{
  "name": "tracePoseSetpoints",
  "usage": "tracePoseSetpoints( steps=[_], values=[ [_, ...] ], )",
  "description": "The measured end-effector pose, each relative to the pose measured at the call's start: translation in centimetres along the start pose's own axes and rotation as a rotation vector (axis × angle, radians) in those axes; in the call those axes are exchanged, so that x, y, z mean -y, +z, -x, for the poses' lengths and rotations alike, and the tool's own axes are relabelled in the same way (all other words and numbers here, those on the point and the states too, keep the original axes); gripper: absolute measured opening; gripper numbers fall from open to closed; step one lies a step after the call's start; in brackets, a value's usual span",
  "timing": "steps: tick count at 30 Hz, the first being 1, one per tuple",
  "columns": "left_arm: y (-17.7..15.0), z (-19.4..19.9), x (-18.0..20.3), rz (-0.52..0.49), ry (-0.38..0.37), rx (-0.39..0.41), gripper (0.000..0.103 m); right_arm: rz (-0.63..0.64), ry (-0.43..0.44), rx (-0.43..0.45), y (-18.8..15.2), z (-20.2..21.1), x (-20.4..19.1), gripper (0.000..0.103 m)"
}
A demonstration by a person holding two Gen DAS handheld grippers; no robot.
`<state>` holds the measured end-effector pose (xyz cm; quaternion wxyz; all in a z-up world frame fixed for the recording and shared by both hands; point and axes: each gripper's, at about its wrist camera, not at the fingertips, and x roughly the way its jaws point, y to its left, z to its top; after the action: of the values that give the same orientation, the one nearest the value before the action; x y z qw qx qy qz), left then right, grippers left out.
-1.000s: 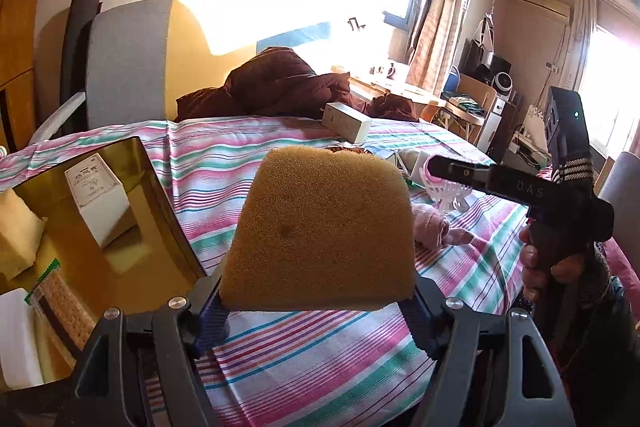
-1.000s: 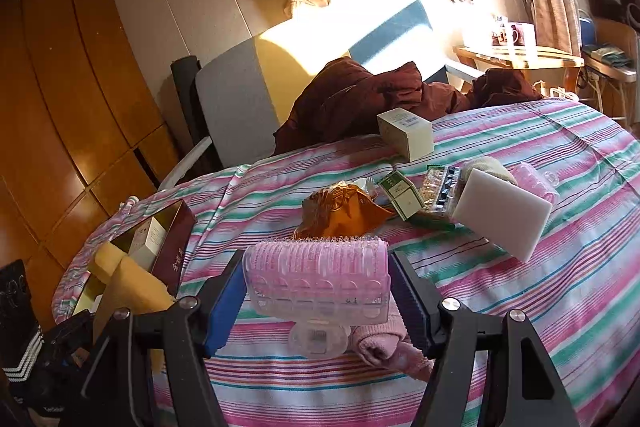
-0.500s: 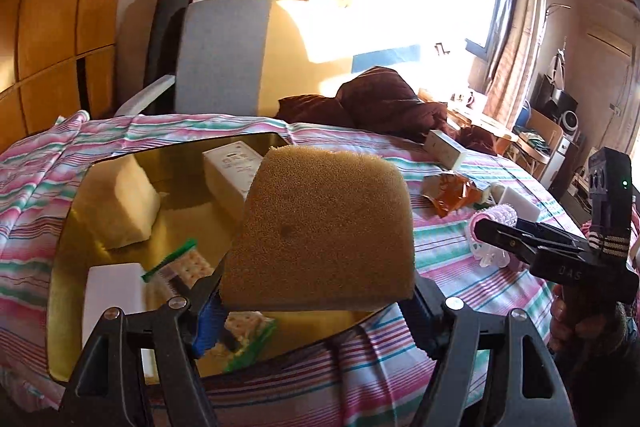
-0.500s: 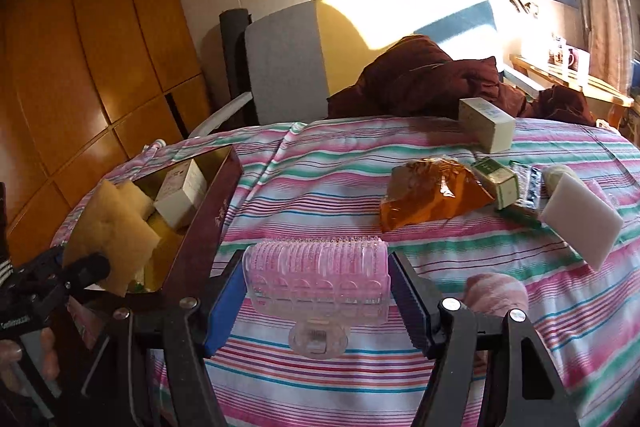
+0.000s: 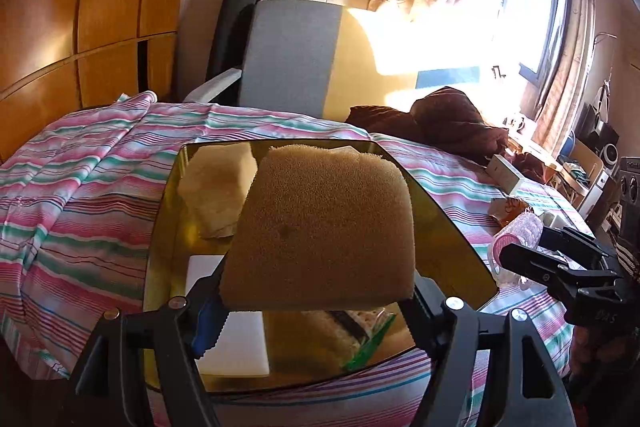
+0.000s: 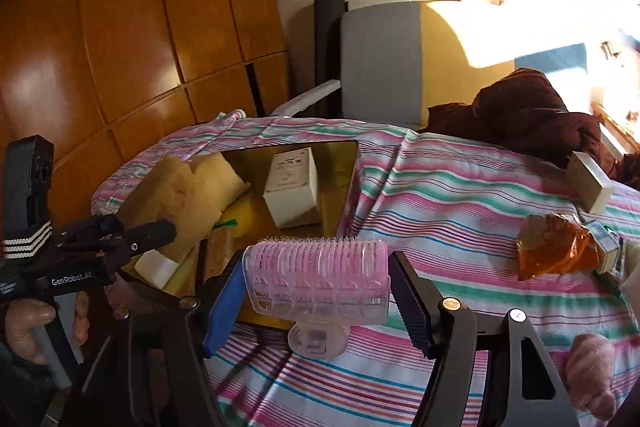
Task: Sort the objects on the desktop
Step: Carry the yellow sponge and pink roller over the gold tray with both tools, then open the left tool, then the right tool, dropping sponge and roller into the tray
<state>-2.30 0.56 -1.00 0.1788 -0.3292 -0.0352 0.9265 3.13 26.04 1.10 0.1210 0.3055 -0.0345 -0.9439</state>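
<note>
My left gripper (image 5: 316,301) is shut on a yellow-brown sponge (image 5: 324,227) and holds it above the gold box (image 5: 452,227). The sponge also shows in the right wrist view (image 6: 172,199), over the box's near left side (image 6: 344,183). My right gripper (image 6: 316,291) is shut on a pink hair roller (image 6: 318,273), held just right of the box; it also shows in the left wrist view (image 5: 516,239). In the box lie another sponge (image 5: 216,195), a white carton (image 6: 292,191), a white block (image 5: 236,339) and a snack packet (image 5: 348,335).
On the striped cloth (image 6: 460,195) lie an orange packet (image 6: 556,251), a cream box (image 6: 590,183), a small green-white box (image 6: 608,247) and a pink sock (image 6: 592,367). A dark red garment (image 6: 520,111) and a grey chair (image 6: 384,59) stand behind the table.
Both grippers have swung left with their loads. The sponge has moved from over the cloth to above the gold box; the roller has come up beside the box.
</note>
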Motion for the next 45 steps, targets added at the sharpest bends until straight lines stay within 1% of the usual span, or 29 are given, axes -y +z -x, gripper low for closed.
tracePoseSetpoints(
  steps=[5, 10, 15, 20, 24, 28, 34, 37, 40, 41, 43, 45],
  values=[
    [-0.4, 0.2, -1.4, 0.017, 0.008, -0.008, 0.075, 0.064, 0.021, -0.024, 0.5, -1.8, -2.2, 0.07],
    [-1.1, -0.2, -2.1, 0.033, 0.01, -0.025, 0.075, 0.095, 0.022, -0.07, 0.7, -4.1, -3.0, 0.07],
    [-1.1, -0.6, -2.8, 0.043, 0.016, -0.045, 0.076, 0.119, 0.021, -0.114, 1.0, -6.1, -3.6, 0.07],
    [-1.3, -1.0, -2.6, 0.044, -0.003, -0.061, 0.076, 0.128, 0.014, -0.156, 0.7, -7.5, -3.8, 0.071],
    [-1.4, -1.3, -2.4, 0.051, -0.018, -0.073, 0.076, 0.123, 0.007, -0.171, 0.4, -8.0, -3.6, 0.071],
    [-1.4, -1.5, -2.3, 0.051, -0.028, -0.084, 0.076, 0.113, 0.006, -0.17, 0.4, -8.0, -3.4, 0.071],
    [-1.0, -1.1, -3.0, 0.079, -0.023, -0.068, 0.077, 0.104, 0.005, -0.162, 0.5, -7.8, -3.2, 0.071],
    [-0.8, -0.6, -3.2, 0.079, -0.05, -0.054, 0.077, 0.088, 0.009, -0.155, 0.6, -7.7, -3.1, 0.071],
    [-0.7, -0.8, -3.1, 0.074, -0.075, -0.068, 0.078, 0.063, 0.013, -0.142, 0.6, -7.2, -2.9, 0.071],
    [-0.6, -1.0, -3.1, 0.08, -0.099, -0.083, 0.082, 0.054, 0.014, -0.137, 0.6, -7.0, -2.8, 0.071],
    [-0.5, -1.3, -3.1, 0.089, -0.137, -0.102, 0.084, 0.036, 0.016, -0.126, 0.6, -6.6, -2.6, 0.071],
    [-0.3, -0.9, -3.4, 0.106, -0.119, -0.079, 0.084, 0.018, 0.017, -0.111, 0.6, -6.1, -2.4, 0.071]
  ],
)
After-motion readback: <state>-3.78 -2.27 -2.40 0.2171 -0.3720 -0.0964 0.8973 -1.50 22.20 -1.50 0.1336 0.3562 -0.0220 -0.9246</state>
